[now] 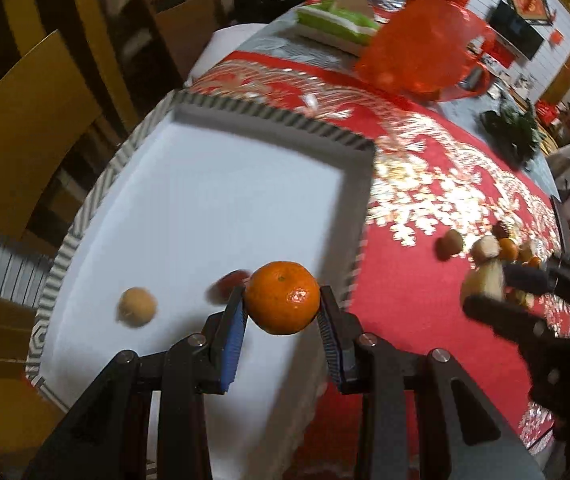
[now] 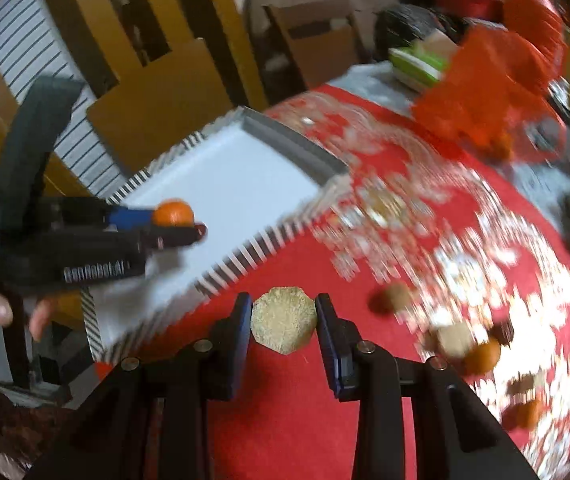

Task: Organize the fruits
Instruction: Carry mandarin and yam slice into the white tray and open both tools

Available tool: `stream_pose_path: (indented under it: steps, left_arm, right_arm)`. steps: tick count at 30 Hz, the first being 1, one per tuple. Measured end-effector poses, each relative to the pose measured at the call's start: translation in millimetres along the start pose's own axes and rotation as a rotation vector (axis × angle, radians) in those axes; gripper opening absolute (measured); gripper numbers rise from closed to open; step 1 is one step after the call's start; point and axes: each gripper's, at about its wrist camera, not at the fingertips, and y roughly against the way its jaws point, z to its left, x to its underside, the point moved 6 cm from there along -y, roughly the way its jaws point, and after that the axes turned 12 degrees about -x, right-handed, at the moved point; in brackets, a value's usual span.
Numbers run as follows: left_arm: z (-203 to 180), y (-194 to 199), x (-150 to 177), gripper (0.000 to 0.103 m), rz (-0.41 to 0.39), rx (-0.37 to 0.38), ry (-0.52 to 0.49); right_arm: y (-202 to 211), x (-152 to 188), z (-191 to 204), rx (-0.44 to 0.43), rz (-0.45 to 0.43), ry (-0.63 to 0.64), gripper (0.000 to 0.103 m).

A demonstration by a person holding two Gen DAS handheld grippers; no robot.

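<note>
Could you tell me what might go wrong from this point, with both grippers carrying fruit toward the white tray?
1. The left gripper holds the mandarin above the white tray; released from there, it may roll into the tan fruit or the red fruit nearby.
2. The right gripper grips the beige fruit only by its sides, so it could slip.
3. The grippers are close together and might collide.
</note>
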Motion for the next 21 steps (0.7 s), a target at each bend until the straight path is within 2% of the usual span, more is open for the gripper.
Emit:
stream_pose_path:
  steps: [12,21]
  left_arm:
    - [47,-26,30,0.034,0.084,-0.024,0.063]
    - [51,-41,45,0.035,0.127,-0.014,0.063]
  right_arm:
    - [-80,-54,20,-0.063,0.063,0.076,0.035]
    - [-130,-58,18,-0.061,0.143,0.073,0.035]
